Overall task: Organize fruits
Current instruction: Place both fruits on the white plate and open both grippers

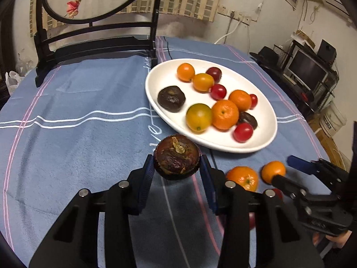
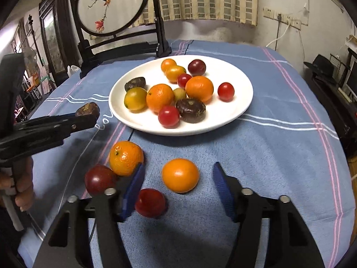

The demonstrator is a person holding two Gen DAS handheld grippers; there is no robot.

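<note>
My left gripper is shut on a dark brown mangosteen and holds it above the blue cloth, just short of the white plate. The plate holds several oranges, red tomatoes and dark fruits. In the right wrist view the left gripper shows at the left with the mangosteen, beside the plate. My right gripper is open, its jaws on either side of a smooth orange on the cloth. A mandarin, a dark red fruit and a red tomato lie near its left finger.
A black wooden stand with a round painted screen stands at the table's back left. A thin black cable runs under the plate's near edge. The blue tablecloth covers the round table; shelves and a monitor stand off its right side.
</note>
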